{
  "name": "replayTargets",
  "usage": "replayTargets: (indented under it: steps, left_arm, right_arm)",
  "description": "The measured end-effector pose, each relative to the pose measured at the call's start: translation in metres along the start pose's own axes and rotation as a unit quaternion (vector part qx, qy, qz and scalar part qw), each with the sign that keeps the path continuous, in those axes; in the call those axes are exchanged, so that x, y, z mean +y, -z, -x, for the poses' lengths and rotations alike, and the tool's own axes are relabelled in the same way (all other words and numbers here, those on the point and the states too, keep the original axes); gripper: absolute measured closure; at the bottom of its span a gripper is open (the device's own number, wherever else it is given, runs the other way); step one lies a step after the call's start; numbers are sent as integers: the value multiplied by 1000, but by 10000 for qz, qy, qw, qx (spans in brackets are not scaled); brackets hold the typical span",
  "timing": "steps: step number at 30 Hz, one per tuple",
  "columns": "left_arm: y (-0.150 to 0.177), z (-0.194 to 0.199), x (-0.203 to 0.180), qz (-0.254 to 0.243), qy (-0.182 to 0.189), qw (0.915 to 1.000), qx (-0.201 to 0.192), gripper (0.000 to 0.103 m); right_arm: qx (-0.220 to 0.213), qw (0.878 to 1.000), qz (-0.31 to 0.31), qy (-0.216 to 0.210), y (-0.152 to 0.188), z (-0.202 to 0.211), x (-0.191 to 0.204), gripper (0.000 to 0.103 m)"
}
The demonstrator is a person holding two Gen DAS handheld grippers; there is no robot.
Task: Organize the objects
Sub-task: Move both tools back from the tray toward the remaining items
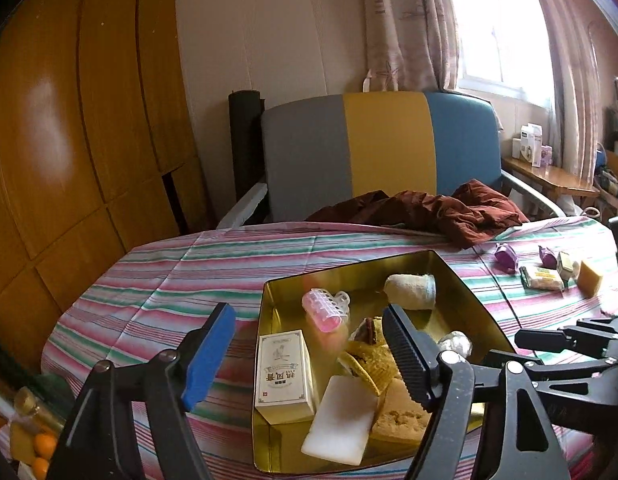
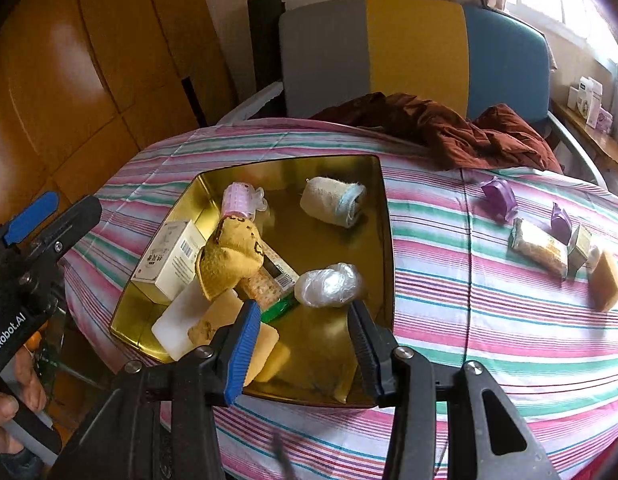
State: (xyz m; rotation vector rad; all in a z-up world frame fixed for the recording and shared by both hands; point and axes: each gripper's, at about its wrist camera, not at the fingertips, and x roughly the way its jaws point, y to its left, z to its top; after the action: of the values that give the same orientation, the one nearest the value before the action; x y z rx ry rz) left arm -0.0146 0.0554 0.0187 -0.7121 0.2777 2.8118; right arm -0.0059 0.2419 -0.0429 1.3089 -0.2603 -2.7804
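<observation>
A gold tin tray (image 1: 461, 280) (image 2: 383, 240) sits on the striped tablecloth. It holds a pink hair roller (image 1: 327, 309) (image 2: 240, 200), a rolled white sock (image 1: 411, 291) (image 2: 333, 200), a white box (image 1: 283, 376) (image 2: 171, 260), a yellow plush piece (image 1: 371, 360) (image 2: 231, 260), a clear plastic ball (image 2: 329, 285), a white block (image 1: 341, 420) and sponges. My left gripper (image 1: 309, 356) is open and empty above the tray's near left side. My right gripper (image 2: 303, 344) is open and empty over the tray's near edge. Loose on the cloth to the right lie purple wrapped pieces (image 2: 499, 197), a snack packet (image 2: 539, 250) and an orange sponge (image 2: 607, 280).
A dark red cloth (image 2: 449, 132) lies at the table's far edge before a grey, yellow and blue chair (image 2: 413, 52). Wooden cabinets stand on the left. A side shelf with boxes (image 1: 529, 146) is at the far right. Oranges (image 1: 43, 446) lie below the table's left edge.
</observation>
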Motion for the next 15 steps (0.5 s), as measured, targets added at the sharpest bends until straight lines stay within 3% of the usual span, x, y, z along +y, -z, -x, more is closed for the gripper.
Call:
replayTargets:
  steps: [15]
  left_arm:
    - [-1, 3, -16, -238, 21, 9997, 6, 24]
  right_arm:
    - [-98, 9993, -281, 211, -5, 9, -36, 57]
